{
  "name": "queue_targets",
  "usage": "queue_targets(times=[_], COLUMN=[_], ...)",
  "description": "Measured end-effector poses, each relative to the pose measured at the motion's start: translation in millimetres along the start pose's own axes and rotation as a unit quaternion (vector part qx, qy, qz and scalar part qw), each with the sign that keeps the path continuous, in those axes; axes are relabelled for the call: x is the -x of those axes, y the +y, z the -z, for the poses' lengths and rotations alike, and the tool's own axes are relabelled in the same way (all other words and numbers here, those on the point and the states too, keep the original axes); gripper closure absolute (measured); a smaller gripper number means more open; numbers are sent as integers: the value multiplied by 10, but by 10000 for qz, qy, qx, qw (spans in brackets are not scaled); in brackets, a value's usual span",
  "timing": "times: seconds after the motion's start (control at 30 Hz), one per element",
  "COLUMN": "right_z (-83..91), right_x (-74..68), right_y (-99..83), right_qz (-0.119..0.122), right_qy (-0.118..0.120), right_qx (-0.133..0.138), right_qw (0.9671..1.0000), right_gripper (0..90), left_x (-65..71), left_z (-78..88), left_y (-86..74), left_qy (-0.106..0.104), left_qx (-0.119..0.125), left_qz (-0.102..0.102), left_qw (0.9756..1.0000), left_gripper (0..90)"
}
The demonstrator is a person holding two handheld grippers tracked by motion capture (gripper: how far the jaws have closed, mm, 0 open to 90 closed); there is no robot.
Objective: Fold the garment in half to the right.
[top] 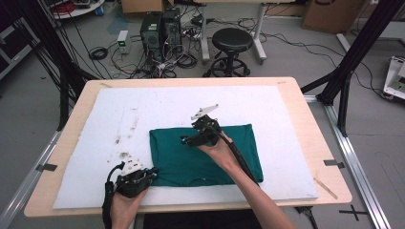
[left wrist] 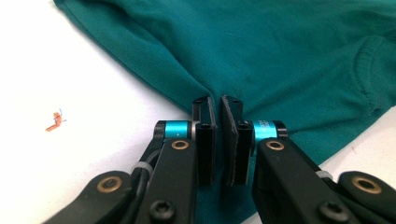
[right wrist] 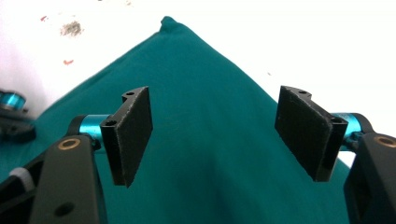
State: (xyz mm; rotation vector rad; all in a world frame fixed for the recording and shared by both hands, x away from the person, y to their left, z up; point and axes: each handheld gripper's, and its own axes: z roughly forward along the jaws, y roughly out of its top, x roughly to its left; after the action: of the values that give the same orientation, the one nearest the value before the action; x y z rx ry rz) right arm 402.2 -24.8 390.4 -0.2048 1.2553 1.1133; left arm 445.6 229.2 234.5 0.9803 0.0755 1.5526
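A folded dark green cotton T-shirt lies flat on the white foam sheet that covers the light wooden bench, its near edge close to the sheet's front border. At the shirt's near left corner, the left gripper has its jaws clenched on a pinch of the green fabric, the pads almost meeting with the cloth between them. Above the shirt's middle, toward its far edge, the right gripper hangs with its jaws spread wide and released, nothing between the pads, the green cloth lying below them.
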Motion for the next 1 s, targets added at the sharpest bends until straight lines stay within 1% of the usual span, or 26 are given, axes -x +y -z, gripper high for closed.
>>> queue_targets(times=[0.13, 0.23, 0.27, 0.33, 0.43, 0.57, 0.67, 0.8, 0.87, 0.93, 1.0], right_z=[-178, -302, -342, -411, -517, -645, -722, -814, -873, -918, -958], right_x=[-2, 0, -3, -14, -14, -4, -25, -61, -88, -123, -146], right_y=[114, 176, 197, 238, 296, 355, 386, 405, 428, 455, 486], right_qz=[-43, -80, -100, -123, -70, -137, -50, -99, -41, 58, 101], right_qy=[62, 154, 198, 214, 219, 296, 305, 470, 509, 488, 480], right_qx=[-125, -137, -188, -267, -337, -403, -466, -422, -476, -492, -488], right_qw=[9999, 9998, 9996, 9993, 9992, 9987, 9984, 9980, 9976, 9976, 9976], right_gripper=[286, 299, 300, 312, 339, 354, 366, 370, 371, 390, 397], left_x=[1, -1, -2, -1, -2, -1, -1, -1, 3, 3, -1], left_z=[-1, -1, -1, -1, -2, -2, -2, -2, -4, -4, -3], left_y=[0, 0, 0, 0, 0, 0, 0, 0, -2, -1, -1], left_qy=[4, -7, -6, -11, -11, -17, -16, -13, 0, -4, -16], left_qx=[3, 0, -1, 0, 2, 1, 2, 3, 15, 17, 5], left_qz=[-9, 2, -19, -18, -25, -35, -39, -50, -47, -45, -53], left_qw=[10000, 10000, 10000, 10000, 10000, 10000, 10000, 10000, 10000, 10000, 10000], left_gripper=[843, 843, 842, 842, 842, 841, 841, 840, 840, 840, 840])
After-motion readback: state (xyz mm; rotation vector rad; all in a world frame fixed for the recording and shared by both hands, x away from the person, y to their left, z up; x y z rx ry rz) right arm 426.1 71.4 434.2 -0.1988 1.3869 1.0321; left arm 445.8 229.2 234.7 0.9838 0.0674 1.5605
